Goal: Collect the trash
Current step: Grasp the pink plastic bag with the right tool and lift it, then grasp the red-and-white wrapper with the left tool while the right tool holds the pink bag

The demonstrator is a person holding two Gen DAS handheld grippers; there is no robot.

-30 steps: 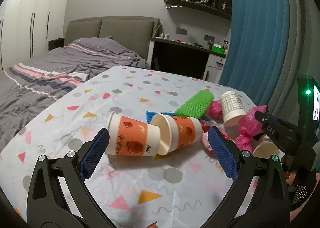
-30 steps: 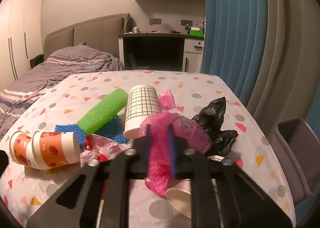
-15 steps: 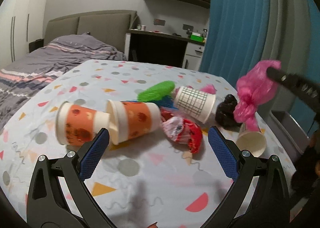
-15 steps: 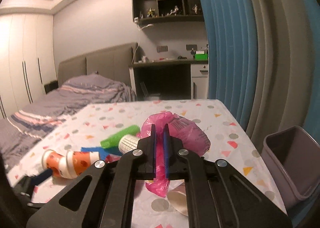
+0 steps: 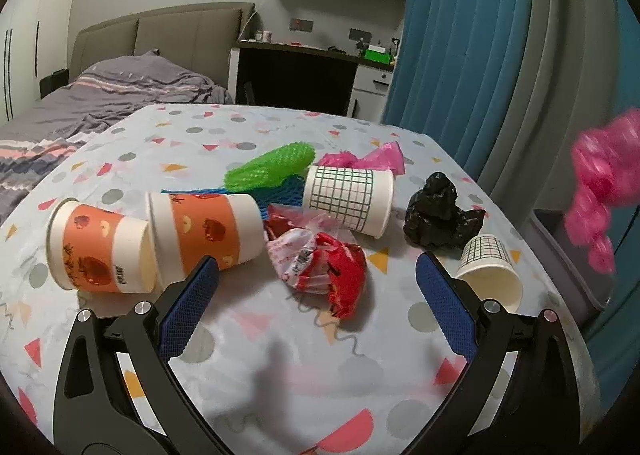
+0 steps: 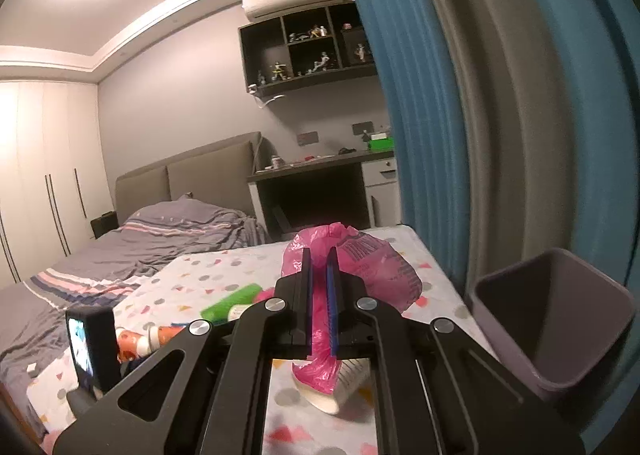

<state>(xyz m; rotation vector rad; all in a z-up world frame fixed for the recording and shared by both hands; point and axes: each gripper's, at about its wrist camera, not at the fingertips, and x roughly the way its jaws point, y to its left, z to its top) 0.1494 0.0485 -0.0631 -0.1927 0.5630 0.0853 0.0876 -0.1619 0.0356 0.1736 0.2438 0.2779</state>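
Note:
My right gripper (image 6: pixel 319 255) is shut on a pink plastic bag (image 6: pixel 360 263) and holds it high above the table, left of the purple trash bin (image 6: pixel 560 319). The bag shows blurred at the right edge of the left wrist view (image 5: pixel 600 183). My left gripper (image 5: pixel 316 275) is open and empty, low over the table, with a red and white wrapper (image 5: pixel 320 259) between its fingers. Two orange paper cups (image 5: pixel 160 239) lie on their sides to the left. A grid-pattern cup (image 5: pixel 348 199), a small grid cup (image 5: pixel 490 271) and a black bag (image 5: pixel 440 215) lie beyond.
A green mesh roll (image 5: pixel 272 167), blue mesh (image 5: pixel 280 193) and another pink bag (image 5: pixel 368 159) lie farther back on the patterned tablecloth (image 5: pixel 280 355). The bin's rim shows at the table's right edge (image 5: pixel 568 251). A bed (image 5: pixel 100 95) and a desk stand behind; a blue curtain hangs at right.
My right gripper has lifted the pink bag up and to the right, towards the bin. My left gripper has swung right along the table, from the orange cups to the red wrapper.

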